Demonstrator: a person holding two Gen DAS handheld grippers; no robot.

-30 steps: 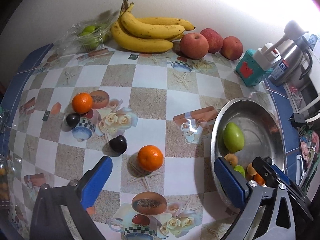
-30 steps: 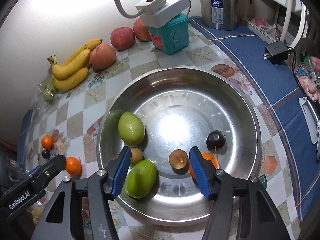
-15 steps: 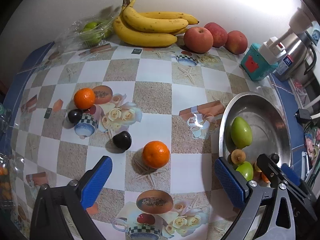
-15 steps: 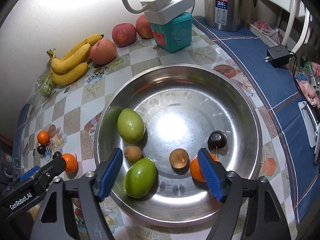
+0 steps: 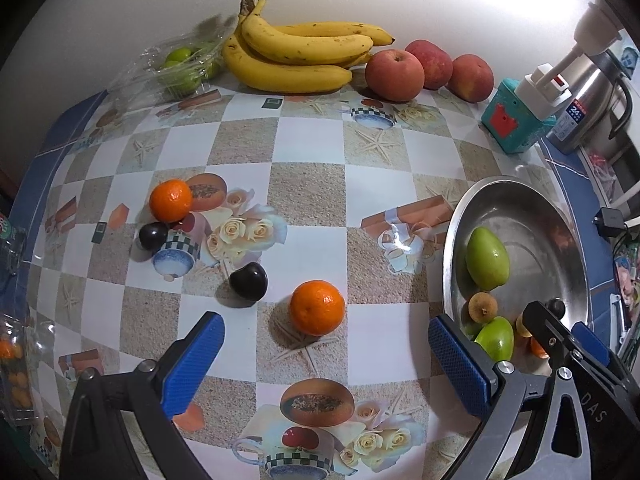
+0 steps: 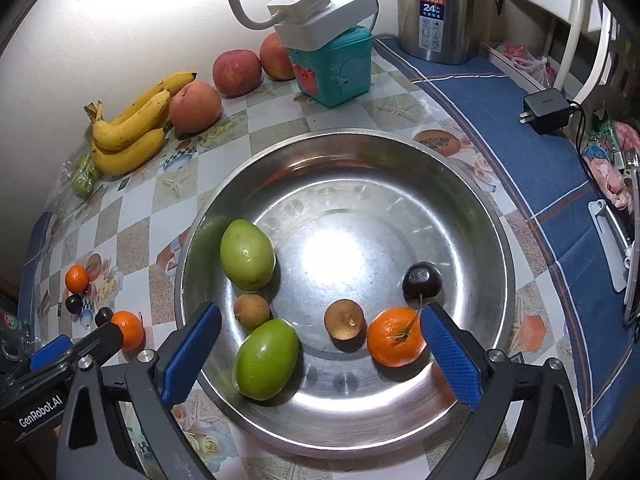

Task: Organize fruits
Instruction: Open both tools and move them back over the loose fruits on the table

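Note:
A steel bowl (image 6: 360, 184) holds two green fruits (image 6: 247, 254), two small brown fruits (image 6: 345, 319), a mandarin (image 6: 396, 336) and a dark plum (image 6: 422, 280). My right gripper (image 6: 320, 312) hangs over the bowl's near side. Its jaws are opening; the fruits lie loose below them and the pads touch none. My left gripper (image 5: 324, 324) stands open above the tablecloth, with a mandarin (image 5: 317, 307) just ahead between its fingers, untouched. A dark plum (image 5: 249, 281) lies beside it. Another mandarin (image 5: 171, 200) and plum (image 5: 153, 236) sit further left.
Bananas (image 5: 296, 56), three apples (image 5: 394, 70) and a clear pack of green fruits (image 5: 180, 64) line the back wall. A teal box (image 6: 336, 68) with a power strip on it and a steel kettle (image 6: 440, 8) stand behind the bowl. A charger (image 6: 546, 110) lies at the right.
The right gripper's fingers have spread wide apart over the bowl, uncovering the mandarin by the right finger. The left gripper has stayed open and in place.

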